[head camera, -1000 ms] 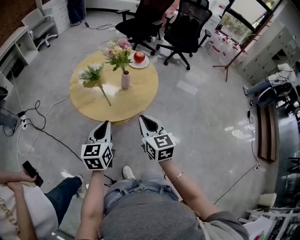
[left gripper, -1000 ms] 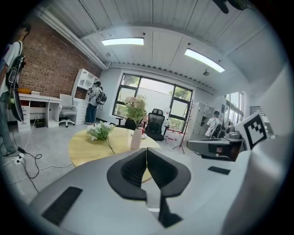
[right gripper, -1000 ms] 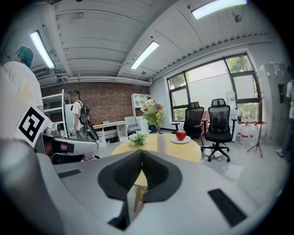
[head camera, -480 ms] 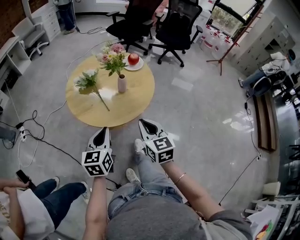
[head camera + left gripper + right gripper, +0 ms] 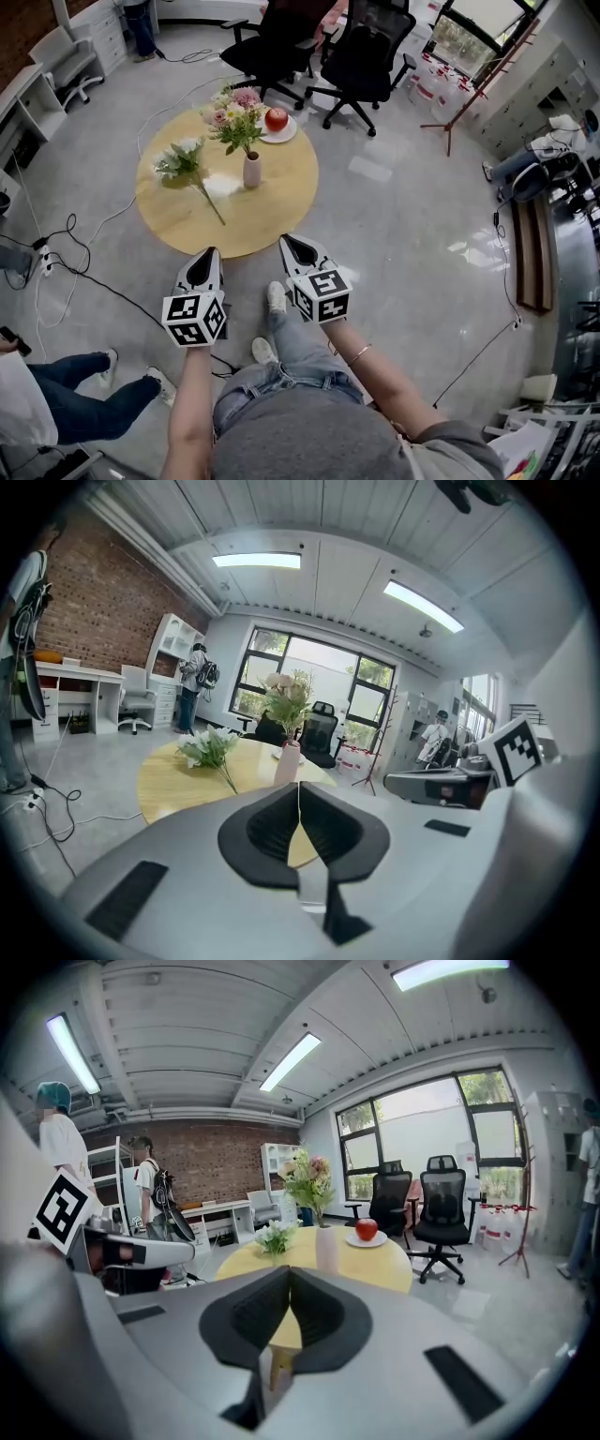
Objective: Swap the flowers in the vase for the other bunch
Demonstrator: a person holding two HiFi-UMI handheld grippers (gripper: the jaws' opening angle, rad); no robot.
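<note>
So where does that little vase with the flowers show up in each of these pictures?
Head view: the vase stands in the upper middle, on the round table.
Left gripper view: the vase is near the centre, on the table.
Right gripper view: the vase is just right of centre.
Shared landmark: the loose bunch lies left of the vase in every view.

Ahead of me, a pale vase [image 5: 251, 170] stands upright on the table [image 5: 281, 211], holding pink and cream flowers [image 5: 236, 111]. The white bunch [image 5: 185, 161] lies flat near its left, apart from it, stem towards me
</note>
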